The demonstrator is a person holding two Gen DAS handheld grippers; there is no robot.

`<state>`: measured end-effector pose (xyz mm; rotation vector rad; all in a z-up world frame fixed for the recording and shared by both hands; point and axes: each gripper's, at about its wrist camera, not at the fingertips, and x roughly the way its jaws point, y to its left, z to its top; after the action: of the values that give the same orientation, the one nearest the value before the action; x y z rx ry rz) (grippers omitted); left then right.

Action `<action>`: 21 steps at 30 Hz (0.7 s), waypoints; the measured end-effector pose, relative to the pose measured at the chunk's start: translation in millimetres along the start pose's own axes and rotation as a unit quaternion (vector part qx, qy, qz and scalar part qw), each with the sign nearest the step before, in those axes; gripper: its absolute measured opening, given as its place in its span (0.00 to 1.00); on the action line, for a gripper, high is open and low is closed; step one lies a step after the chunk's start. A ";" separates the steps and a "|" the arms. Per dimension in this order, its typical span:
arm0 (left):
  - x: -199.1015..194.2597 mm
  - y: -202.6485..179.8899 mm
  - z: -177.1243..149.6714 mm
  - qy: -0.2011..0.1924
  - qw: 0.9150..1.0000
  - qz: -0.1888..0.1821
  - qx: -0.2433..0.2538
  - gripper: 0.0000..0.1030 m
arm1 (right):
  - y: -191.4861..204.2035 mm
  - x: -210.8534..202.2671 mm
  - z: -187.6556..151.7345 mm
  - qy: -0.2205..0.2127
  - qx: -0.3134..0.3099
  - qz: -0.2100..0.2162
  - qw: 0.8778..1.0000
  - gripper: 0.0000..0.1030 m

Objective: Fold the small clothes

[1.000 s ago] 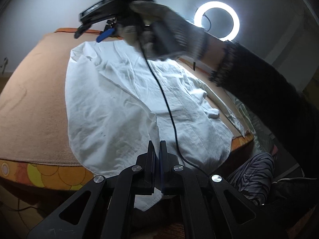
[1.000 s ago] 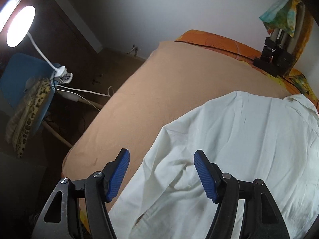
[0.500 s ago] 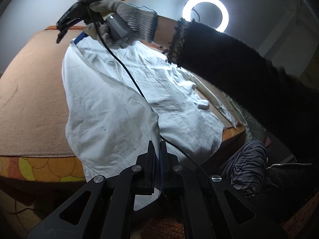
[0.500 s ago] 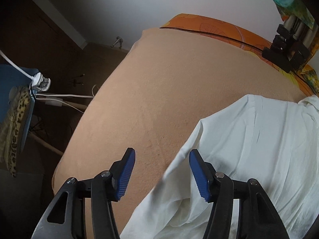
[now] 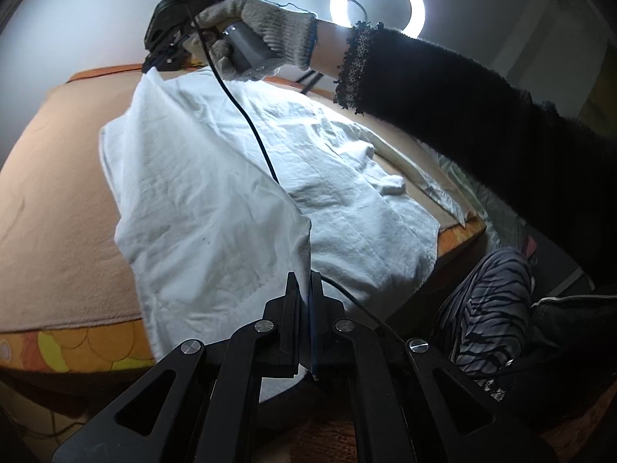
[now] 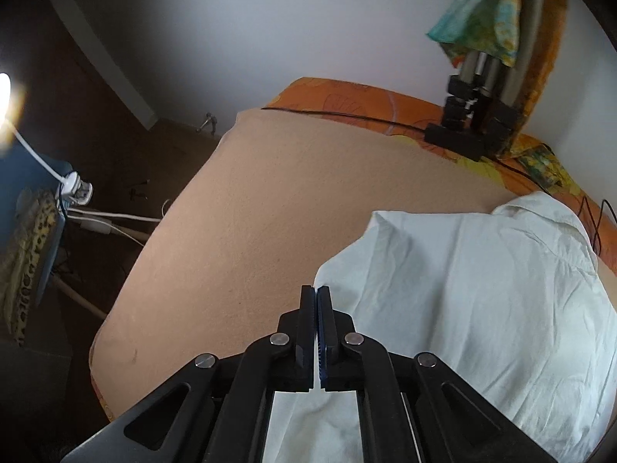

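Observation:
A white shirt [image 5: 216, 193] lies spread on the tan blanket [image 5: 58, 212] of a bed. My left gripper [image 5: 304, 281] is shut on the shirt's near edge, and a fold of cloth rises into its jaws. At the far side, a gloved hand [image 5: 250, 34] holds my right gripper [image 5: 152, 65], which is shut on the shirt's far edge and pulls it up into a peak. In the right wrist view the right gripper [image 6: 317, 293] has its blue pads together at the edge of the shirt [image 6: 462, 289], above the blanket [image 6: 289, 193].
A black cable [image 5: 246, 123] trails from the right gripper across the shirt. A ring light [image 5: 378, 4] glows behind the black sleeve. A striped trouser leg [image 5: 486, 308] is beside the bed. A black clamp stand [image 6: 470, 123] sits at the bed's far edge; a lamp base [image 6: 73, 189] and a chair stand left.
The right gripper's jaws went from wide apart to shut at the shirt's far edge. That edge now stands lifted off the blanket. The left gripper stayed shut on the near edge.

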<state>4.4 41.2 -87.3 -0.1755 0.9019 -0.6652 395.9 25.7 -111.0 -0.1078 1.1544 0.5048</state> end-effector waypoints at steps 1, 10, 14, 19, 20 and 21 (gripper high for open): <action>4.6 -3.7 0.4 0.006 1.000 0.000 0.007 0.02 | -12.0 -3.4 -3.2 -0.002 0.014 0.003 1.000 0.00; 32.9 -27.4 -5.0 0.049 0.997 0.002 0.057 0.13 | -79.9 7.2 -41.5 0.041 0.057 -0.039 0.997 0.34; 17.9 -25.7 -7.2 0.035 0.998 -0.016 0.047 0.14 | -84.4 -26.8 -53.0 0.022 0.043 -0.021 0.999 0.34; -4.6 -1.0 -8.5 0.001 1.000 0.012 0.004 0.16 | -78.7 -89.3 -79.7 -0.008 0.018 0.004 1.000 0.36; -6.0 7.5 -8.5 -0.001 1.000 0.020 -0.015 0.16 | -78.3 -102.3 -87.1 -0.016 0.019 0.008 1.000 0.38; -6.7 17.0 -8.8 -0.002 0.999 0.025 -0.034 0.16 | -77.2 -115.6 -96.2 -0.020 0.019 0.018 0.999 0.39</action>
<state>2.5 59.7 -95.3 -0.2136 0.9233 -0.5876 312.6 -112.5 -60.7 -0.0450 1.1274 0.5144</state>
